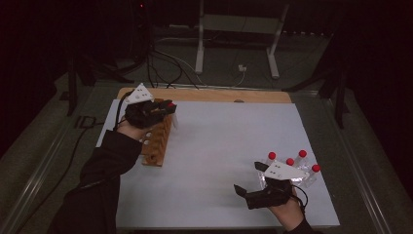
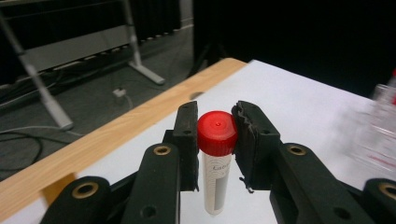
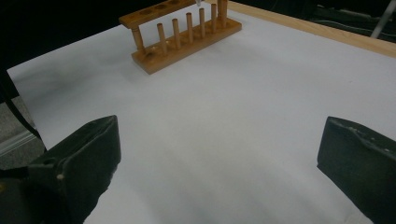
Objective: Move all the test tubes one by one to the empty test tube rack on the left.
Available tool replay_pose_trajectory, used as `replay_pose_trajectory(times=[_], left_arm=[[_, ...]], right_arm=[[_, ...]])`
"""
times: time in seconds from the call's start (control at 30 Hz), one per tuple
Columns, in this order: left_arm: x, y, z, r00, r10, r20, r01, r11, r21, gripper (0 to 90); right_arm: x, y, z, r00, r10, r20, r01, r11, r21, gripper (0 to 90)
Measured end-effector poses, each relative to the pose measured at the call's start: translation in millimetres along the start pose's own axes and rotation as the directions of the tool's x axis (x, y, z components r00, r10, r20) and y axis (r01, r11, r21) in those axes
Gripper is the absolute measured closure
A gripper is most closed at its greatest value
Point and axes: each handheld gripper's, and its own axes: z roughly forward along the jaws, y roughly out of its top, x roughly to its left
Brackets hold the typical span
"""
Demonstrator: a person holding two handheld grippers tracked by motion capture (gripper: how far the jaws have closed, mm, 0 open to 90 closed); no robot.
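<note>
My left gripper hovers at the table's left, above the far end of a wooden tube rack, and is shut on a clear tube with a red cap. In the left gripper view the black pads press on both sides of the red cap, and the tube hangs upright below it. My right gripper rests open near the table's front right, with nothing between its jaws. In the right gripper view, its jaws stand wide apart over the bare white surface, and the rack is far off.
Several red-capped tubes stand clustered just behind the right gripper, and appear blurred at the right edge of the left gripper view. The white table has a wooden far edge. Cables and a metal stand lie on the floor beyond.
</note>
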Motion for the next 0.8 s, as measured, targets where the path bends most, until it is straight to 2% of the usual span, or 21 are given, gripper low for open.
replay_pose_trajectory(times=[0.2, 0.37, 0.63, 0.8], left_arm=[[19.0, 0.5, 1.6, 0.9974, -0.020, -0.070, 0.020, 0.9998, 0.001, 72.2], [33.7, -1.3, 2.6, 0.9908, -0.048, -0.126, 0.048, 0.9988, -0.008, 72.2], [57.9, -1.0, 5.1, 0.9735, -0.084, -0.213, 0.080, 0.9965, -0.025, 72.2], [75.0, -6.7, 8.9, 0.9557, -0.119, -0.269, 0.116, 0.9929, -0.028, 72.2]], right_arm=[[-0.3, -0.3, 0.0, 1.0000, 0.000, -0.006, 0.000, 1.000, 0.001, 0.0], [-1.4, -1.0, 0.1, 0.9999, 0.001, -0.015, -0.001, 1.000, 0.000, 0.0], [-2.2, -1.3, -0.6, 0.9999, 0.004, -0.015, -0.004, 1.000, -0.016, 0.0], [-1.9, -1.3, -1.2, 0.9999, 0.001, -0.012, -0.001, 1.000, -0.019, 0.0]])
